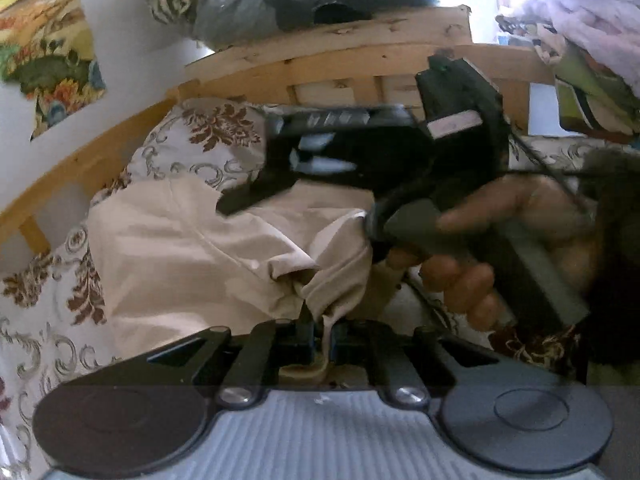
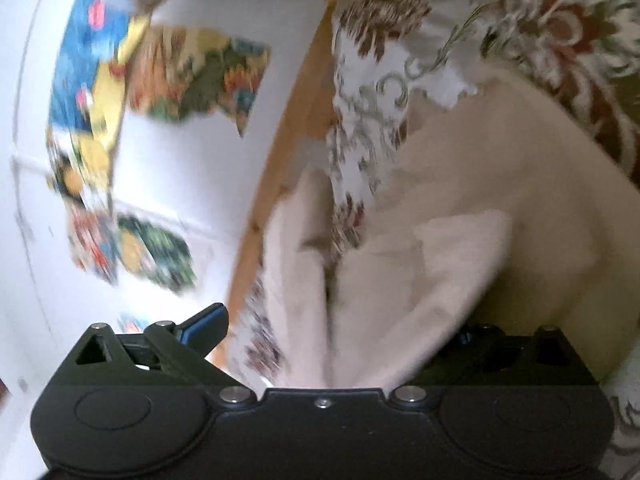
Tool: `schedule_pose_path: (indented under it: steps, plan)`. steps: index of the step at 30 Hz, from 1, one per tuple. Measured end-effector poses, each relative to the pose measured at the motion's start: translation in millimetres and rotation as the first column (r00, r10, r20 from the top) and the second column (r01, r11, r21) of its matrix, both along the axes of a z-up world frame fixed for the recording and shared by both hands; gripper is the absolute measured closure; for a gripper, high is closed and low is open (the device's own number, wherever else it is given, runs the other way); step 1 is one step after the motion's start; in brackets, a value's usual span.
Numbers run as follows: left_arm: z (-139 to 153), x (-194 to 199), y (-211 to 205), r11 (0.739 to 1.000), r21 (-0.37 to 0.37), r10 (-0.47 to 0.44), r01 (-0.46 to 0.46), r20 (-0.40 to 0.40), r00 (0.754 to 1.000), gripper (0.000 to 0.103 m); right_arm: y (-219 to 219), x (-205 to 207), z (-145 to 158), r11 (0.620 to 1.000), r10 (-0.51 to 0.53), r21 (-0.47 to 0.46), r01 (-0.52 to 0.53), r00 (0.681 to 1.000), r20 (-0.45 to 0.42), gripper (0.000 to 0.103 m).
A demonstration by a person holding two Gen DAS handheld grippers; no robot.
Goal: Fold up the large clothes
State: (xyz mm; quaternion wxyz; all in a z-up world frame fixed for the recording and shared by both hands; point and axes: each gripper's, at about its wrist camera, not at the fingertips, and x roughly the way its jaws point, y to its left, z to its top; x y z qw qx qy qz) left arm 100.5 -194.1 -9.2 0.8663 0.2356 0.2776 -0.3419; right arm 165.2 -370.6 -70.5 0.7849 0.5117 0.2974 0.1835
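Cream fabric fills the bottom of both wrist views: I have the beige garment (image 1: 208, 248) pinched in each gripper. Left gripper (image 1: 316, 344) is clenched on a bunched edge that rises between its fingertips. Right gripper (image 2: 324, 376) grasps a fold of the same cloth that fans out from its jaws; in the left view it (image 1: 256, 196) hangs over the garment, held by a hand (image 1: 500, 240).

Progress, my judgement: mid-fold. The garment lies rumpled on the patterned bedspread (image 1: 48, 320), near the wooden bed frame (image 1: 100, 160), with one portion lifted. No neat folded shape yet; laying the lifted edge over, flattening and further folds remain.
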Motion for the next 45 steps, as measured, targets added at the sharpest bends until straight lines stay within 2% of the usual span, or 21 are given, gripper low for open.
schedule_pose_path:
  steps: [3,9,11,14,17,19,20,21,23,26,28,30,31,32,33,35,37,40,42,44,45]
  plan:
    - [2.0,6.2,2.6,1.0,-0.021,0.012,-0.012,-0.013,1.0,0.096,11.5,4.3,7.5,0.992,0.05,-0.113,-0.047,0.998,0.023,0.017]
    - [3.7,2.2,8.9,0.999,-0.028,0.017,-0.017,0.002,1.0,0.096,21.2,-6.2,28.0,0.974,0.112,-0.208,-0.09,0.989,0.097,0.036]
    - [5.0,2.1,10.7,0.999,-0.035,0.021,-0.021,0.0,1.0,0.096,23.8,-8.9,33.7,0.959,0.127,-0.266,-0.094,0.986,0.108,0.037]
    - [6.2,3.1,11.4,0.998,-0.055,0.028,-0.029,-0.009,1.0,0.095,24.3,-13.1,36.2,0.955,0.129,-0.285,-0.084,0.981,0.143,0.037]
    - [5.1,5.6,13.1,0.996,-0.076,0.045,-0.046,-0.024,0.999,0.095,34.5,2.1,36.1,0.933,0.134,-0.352,-0.075,0.98,0.148,0.038]
    - [5.7,6.6,14.9,0.996,-0.075,0.052,-0.053,-0.013,0.999,0.095,44.2,13.6,33.4,0.908,0.166,-0.409,-0.092,0.974,0.151,0.061]
    - [6.7,7.4,16.8,0.995,-0.084,0.052,-0.053,-0.018,0.998,0.093,46.4,15.8,31.1,0.906,0.177,-0.413,-0.098,0.971,0.159,0.066]
    - [8.1,8.3,19.7,0.994,-0.101,0.049,-0.052,-0.034,0.998,0.092,46.8,17.3,29.3,0.907,0.185,-0.408,-0.103,0.969,0.165,0.078]
    - [13.0,9.4,26.4,0.989,-0.14,0.042,-0.051,-0.065,0.997,0.084,46.2,16.5,31.3,0.9,0.188,-0.425,-0.091,0.963,0.192,0.091]
    - [24.7,6.6,44.6,0.972,-0.233,-0.001,-0.021,-0.096,0.995,0.073,48.4,10.6,43.6,0.849,0.185,-0.527,-0.033,0.953,0.238,0.097]
    - [33.5,4.4,60.5,0.949,-0.314,-0.012,-0.019,-0.098,0.995,0.072,45.7,6.3,52.8,0.813,0.172,-0.583,0.017,0.948,0.268,0.098]
    - [40.5,2.0,74.9,0.92,-0.387,0.023,-0.058,-0.094,0.995,0.072,40.0,2.1,61.0,0.772,0.158,-0.631,0.068,0.942,0.295,0.098]
    - [43.3,2.1,81.4,0.903,-0.422,0.046,-0.082,-0.095,0.994,0.061,34.4,0.5,63.5,0.756,0.148,-0.648,0.091,0.941,0.305,0.098]
    - [45.2,3.7,86.1,0.889,-0.442,0.088,-0.12,-0.093,0.992,0.045,28.2,-1.2,64.1,0.735,0.134,-0.668,0.118,0.94,0.313,0.098]
    - [46.0,7.0,90.4,0.875,-0.458,0.128,-0.156,-0.092,0.987,0.041,23.7,-1.6,64.1,0.708,0.123,-0.692,0.141,0.94,0.317,0.098]
    - [45.5,20.4,99.1,0.843,-0.493,0.164,-0.215,-0.145,0.976,0.04,15.6,-0.2,61.2,0.636,0.108,-0.752,0.176,0.944,0.312,0.098]
    - [41.7,37.2,103.3,0.814,-0.496,0.223,-0.302,-0.213,0.951,0.04,5.6,4.3,54.5,0.608,0.081,-0.772,0.185,0.953,0.292,0.098]
    - [31.4,64.4,96.9,0.82,-0.428,0.28,-0.38,-0.281,0.918,0.04,3.8,12.1,39.2,0.521,0.082,-0.835,0.177,0.963,0.255,0.097]
    - [25.6,80.8,97.1,0.813,-0.419,0.272,-0.404,-0.339,0.901,0.04,8.2,15.1,29.7,0.489,0.086,-0.854,0.175,0.965,0.247,0.095]
    - [19.9,93.4,100.0,0.795,-0.419,0.268,-0.439,-0.407,0.873,0.04,14.4,16.1,23.8,0.433,0.111,-0.882,0.186,0.96,0.257,0.095]
    - [16.6,98.9,102.0,0.789,-0.411,0.266,-0.457,-0.443,0.856,0.04,19.9,16.5,23.1,0.39,0.133,-0.899,0.198,0.954,0.268,0.095]
